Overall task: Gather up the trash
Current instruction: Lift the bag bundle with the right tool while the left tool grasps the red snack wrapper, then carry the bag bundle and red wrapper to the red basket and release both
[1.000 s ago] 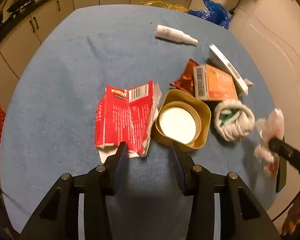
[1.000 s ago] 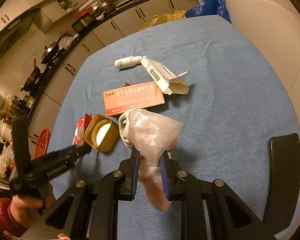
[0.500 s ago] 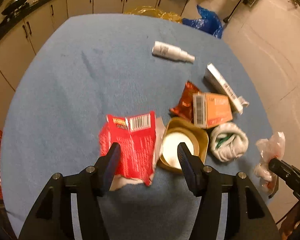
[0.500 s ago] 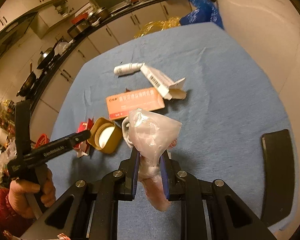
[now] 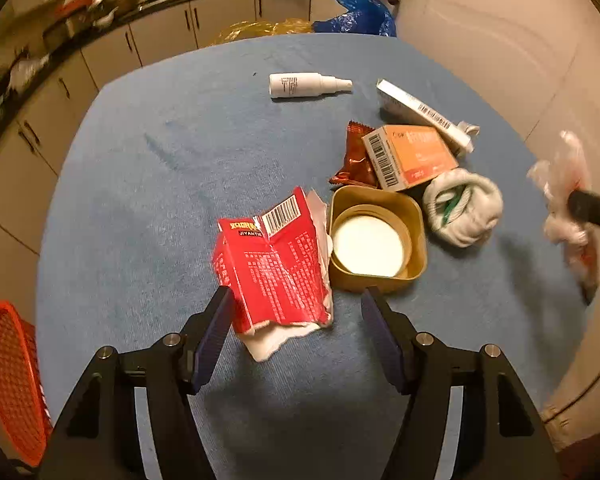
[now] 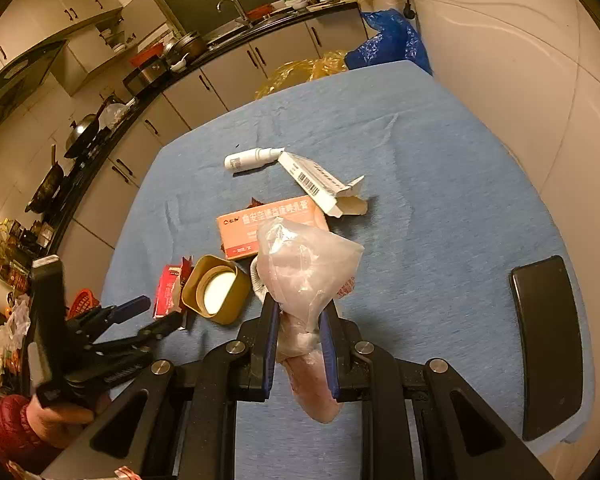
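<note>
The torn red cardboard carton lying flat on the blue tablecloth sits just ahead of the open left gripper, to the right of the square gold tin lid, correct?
Not quite. The torn red cardboard carton lies to the left of the square gold tin lid, not the right, as the left wrist view shows. The rest holds: it lies flat on the blue tablecloth, just ahead of the open left gripper.

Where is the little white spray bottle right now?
The white spray bottle lies on its side at the far part of the blue table, seen in both views, its nozzle pointing toward the long white carton beside it.
</note>
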`<state>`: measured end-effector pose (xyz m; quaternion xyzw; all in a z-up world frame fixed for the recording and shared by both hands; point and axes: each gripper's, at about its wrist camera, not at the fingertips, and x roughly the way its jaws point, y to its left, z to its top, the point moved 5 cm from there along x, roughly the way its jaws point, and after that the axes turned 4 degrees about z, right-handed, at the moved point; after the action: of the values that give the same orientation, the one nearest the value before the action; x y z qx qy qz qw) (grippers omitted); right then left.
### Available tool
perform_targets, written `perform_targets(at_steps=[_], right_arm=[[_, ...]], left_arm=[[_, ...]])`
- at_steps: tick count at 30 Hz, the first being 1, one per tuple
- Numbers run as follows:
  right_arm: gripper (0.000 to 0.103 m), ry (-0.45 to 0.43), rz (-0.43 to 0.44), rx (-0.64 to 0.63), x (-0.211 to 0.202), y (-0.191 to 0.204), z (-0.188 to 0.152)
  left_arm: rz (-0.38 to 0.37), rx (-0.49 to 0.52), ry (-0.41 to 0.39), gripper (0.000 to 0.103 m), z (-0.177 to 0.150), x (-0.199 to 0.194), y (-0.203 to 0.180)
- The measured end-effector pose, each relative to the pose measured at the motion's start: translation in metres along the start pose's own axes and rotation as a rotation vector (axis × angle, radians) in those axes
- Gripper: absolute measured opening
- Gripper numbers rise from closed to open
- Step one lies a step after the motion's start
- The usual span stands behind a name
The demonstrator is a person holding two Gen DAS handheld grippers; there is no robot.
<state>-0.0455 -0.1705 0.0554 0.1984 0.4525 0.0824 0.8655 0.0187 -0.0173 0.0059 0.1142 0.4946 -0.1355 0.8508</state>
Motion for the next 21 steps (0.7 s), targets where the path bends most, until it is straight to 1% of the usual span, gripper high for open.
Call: perform_targets(at_steps=[2,4,5,6,7,9,12,19,21], right_arm=[[0.021,0.007,0.004,-0.009,0.001,0.004,-0.002],[0.021,0.014,0.008,-0.019,0.003,0.008,-0.003],[0.021,0.017,0.012,-0.024,0.003,0.011,-0.003],[0.021,0.019,0.015,-0.03,0.004,0.013,-0.004],[0.021,0.02,0.017,-0.032,0.005,0.016,-0.004],[0.021,0.023,0.032,-0.041,0.006,0.021,-0.004],[0.021,0.032,0.05,-0.063,0.012,0.034,-0.004],[0.021,0.062,0.094,-0.111,0.028,0.071,-0.011],[0.021,0.073,0.108,-0.13,0.034,0.084,-0.012]], left_arm=[[0.034,0.016,-0.011,0.052,0.002,0.007,0.0],[0.044,0.035,-0.022,0.039,0.004,0.014,0.0],[0.046,0.046,-0.044,0.028,0.006,0.014,0.0],[0.051,0.054,-0.039,0.004,0.006,0.016,0.0],[0.058,0.051,-0.025,0.004,0.005,0.018,0.002],[0.053,0.012,-0.046,0.004,0.003,0.013,0.011],[0.027,-0.035,-0.067,0.004,-0.001,0.0,0.023],[-0.012,-0.104,-0.116,0.004,-0.005,-0.03,0.049],[-0.011,-0.124,-0.128,0.004,-0.007,-0.04,0.058]])
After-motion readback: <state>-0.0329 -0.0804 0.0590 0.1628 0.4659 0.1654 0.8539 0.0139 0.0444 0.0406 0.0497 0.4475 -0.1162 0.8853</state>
